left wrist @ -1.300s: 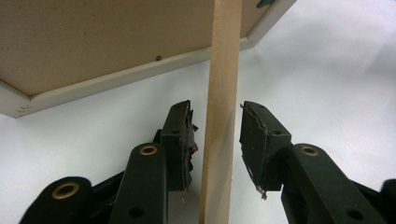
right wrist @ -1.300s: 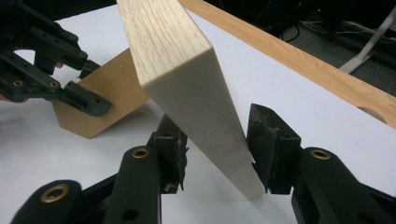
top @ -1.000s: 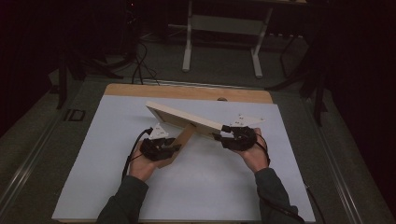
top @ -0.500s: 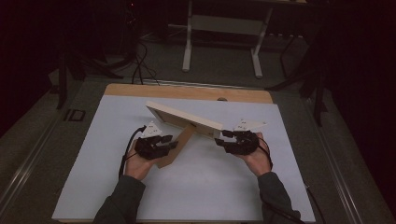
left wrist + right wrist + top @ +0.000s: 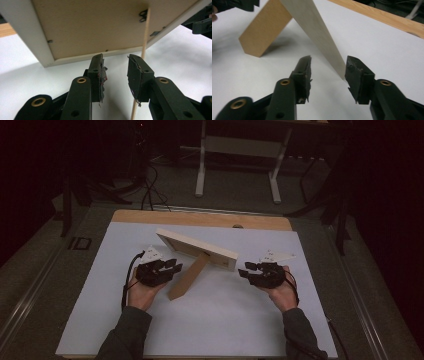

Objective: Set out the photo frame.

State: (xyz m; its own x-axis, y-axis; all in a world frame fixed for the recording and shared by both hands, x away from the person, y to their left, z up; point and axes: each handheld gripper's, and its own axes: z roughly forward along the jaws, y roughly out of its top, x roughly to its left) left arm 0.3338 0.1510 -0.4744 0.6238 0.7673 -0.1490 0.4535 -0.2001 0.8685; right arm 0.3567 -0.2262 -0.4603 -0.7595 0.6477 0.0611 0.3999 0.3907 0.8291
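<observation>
A light wooden picture frame (image 5: 197, 249) stands tilted on the white table cover, propped by its brown easel leg (image 5: 187, 277). My left gripper (image 5: 176, 266) sits just left of the leg, open and holding nothing. In the left gripper view its jaws (image 5: 115, 65) point at the frame's brown backing (image 5: 95, 25), with the thin edge of the leg (image 5: 145, 37) to the right. My right gripper (image 5: 244, 270) is open, just off the frame's right end. The right gripper view has its jaws (image 5: 328, 66) on either side of the frame's pale lower corner (image 5: 317, 27), apart from it.
The white cover (image 5: 225, 320) lies over a wooden table whose far edge (image 5: 200, 217) shows bare. Dark floor, cables and a white stand's legs (image 5: 237, 165) lie beyond. Bare white cover surrounds the frame on all sides.
Both grippers have drawn back from the frame's ends and stand open. The frame has settled lower onto its leg and stands by itself.
</observation>
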